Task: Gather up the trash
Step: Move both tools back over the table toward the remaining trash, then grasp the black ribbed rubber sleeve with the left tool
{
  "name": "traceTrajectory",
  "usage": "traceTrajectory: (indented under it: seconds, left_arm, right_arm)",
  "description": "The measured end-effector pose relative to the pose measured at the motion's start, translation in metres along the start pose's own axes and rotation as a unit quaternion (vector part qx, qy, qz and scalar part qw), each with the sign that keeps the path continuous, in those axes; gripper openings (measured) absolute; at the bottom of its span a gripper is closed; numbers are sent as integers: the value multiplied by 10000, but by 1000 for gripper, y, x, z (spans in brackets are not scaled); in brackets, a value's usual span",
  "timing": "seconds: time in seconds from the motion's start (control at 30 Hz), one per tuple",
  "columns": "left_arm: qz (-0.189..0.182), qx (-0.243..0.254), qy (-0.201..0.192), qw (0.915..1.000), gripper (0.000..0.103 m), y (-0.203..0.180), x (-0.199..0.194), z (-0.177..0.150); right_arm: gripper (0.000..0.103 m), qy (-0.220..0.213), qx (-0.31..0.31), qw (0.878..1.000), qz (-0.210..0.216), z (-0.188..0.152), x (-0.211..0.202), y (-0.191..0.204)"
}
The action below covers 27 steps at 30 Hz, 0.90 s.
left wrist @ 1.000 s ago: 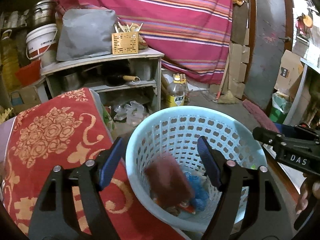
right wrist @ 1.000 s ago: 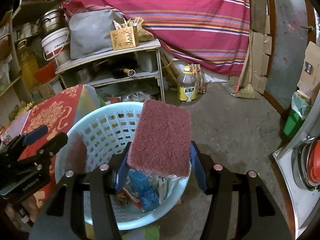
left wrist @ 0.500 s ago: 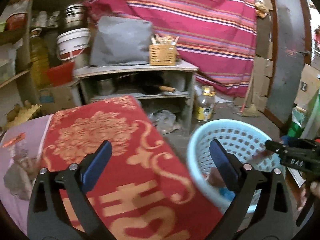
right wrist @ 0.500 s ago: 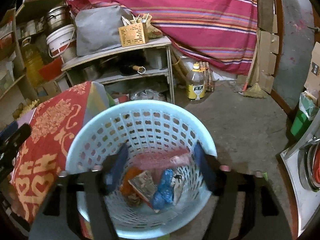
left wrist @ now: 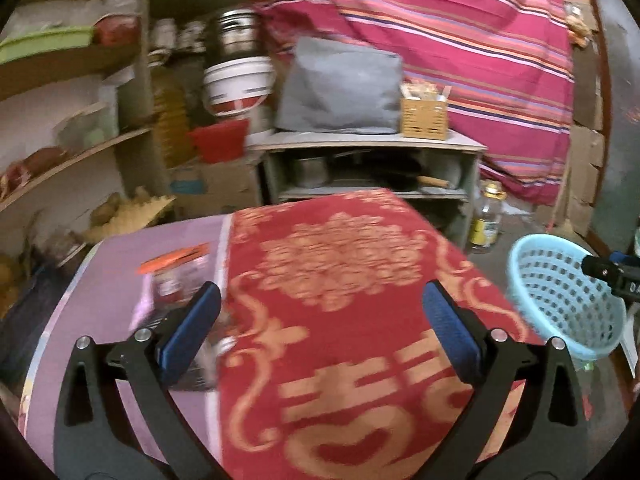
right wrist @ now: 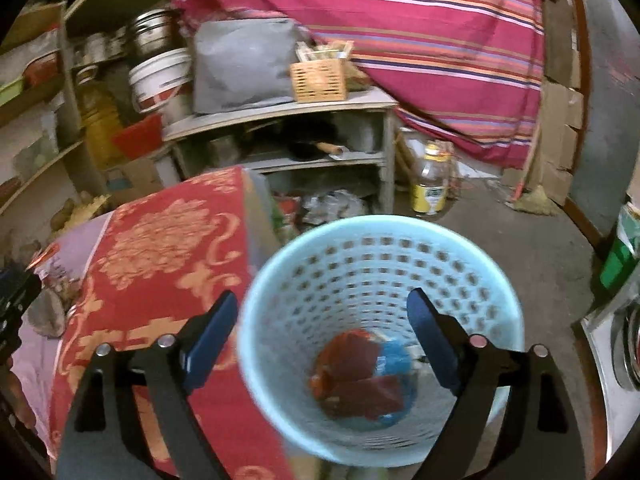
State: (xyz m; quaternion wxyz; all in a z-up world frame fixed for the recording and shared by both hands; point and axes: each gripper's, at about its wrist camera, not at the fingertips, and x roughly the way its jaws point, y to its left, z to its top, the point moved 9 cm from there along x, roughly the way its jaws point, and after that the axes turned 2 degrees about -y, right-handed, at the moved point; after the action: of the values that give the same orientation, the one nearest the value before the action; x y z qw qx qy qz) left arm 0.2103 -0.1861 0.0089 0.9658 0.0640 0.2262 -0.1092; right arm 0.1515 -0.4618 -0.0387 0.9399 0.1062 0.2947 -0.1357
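Note:
A light blue perforated trash basket [right wrist: 380, 280] stands on the floor beside the table; it also shows in the left wrist view [left wrist: 560, 296]. Two maroon scouring pads [right wrist: 356, 376] and blue wrappers lie in its bottom. My right gripper [right wrist: 322, 338] is open and empty above the basket. My left gripper [left wrist: 320, 332] is open and empty over the table's red and gold cloth [left wrist: 344, 320]. A clear packet with an orange strip [left wrist: 176, 272] lies on the purple tabletop by the left finger.
A grey shelf unit [right wrist: 280, 136] with a wicker box, a grey bag and pots stands behind the table. An oil bottle [right wrist: 432, 184] is on the floor. Wall shelves [left wrist: 60, 128] are at left, a striped curtain behind, a steel sink [right wrist: 616, 340] at right.
The right gripper opened and dropped the maroon pad into the basket. The left gripper swung left from over the basket to over the table.

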Motion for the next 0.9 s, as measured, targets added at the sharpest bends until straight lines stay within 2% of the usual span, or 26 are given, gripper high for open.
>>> traceTrajectory:
  seconds: [0.17, 0.27, 0.4, 0.63, 0.77, 0.9]
  left_arm:
    - [452, -296, 115, 9985, 97, 62, -1, -11]
    - [706, -344, 168, 9968, 97, 89, 2, -19]
    - [888, -431, 399, 9943, 97, 118, 10, -35]
    - [701, -761, 744, 9919, 97, 136, 35, -60]
    - [850, -580, 872, 9909, 97, 134, 50, -72]
    - [782, -663, 1090, 9887, 97, 135, 63, -79]
  right_arm:
    - [85, 26, -255, 9995, 183, -3, 3, 51]
    - [90, 60, -323, 9990, 300, -6, 7, 77]
    - [90, 76, -397, 9982, 442, -9, 12, 110]
    - [90, 171, -625, 9966, 509, -14, 23, 145]
    - [90, 202, -669, 9962, 525, -16, 25, 151]
    - [90, 220, -681, 9962, 486, -16, 27, 151]
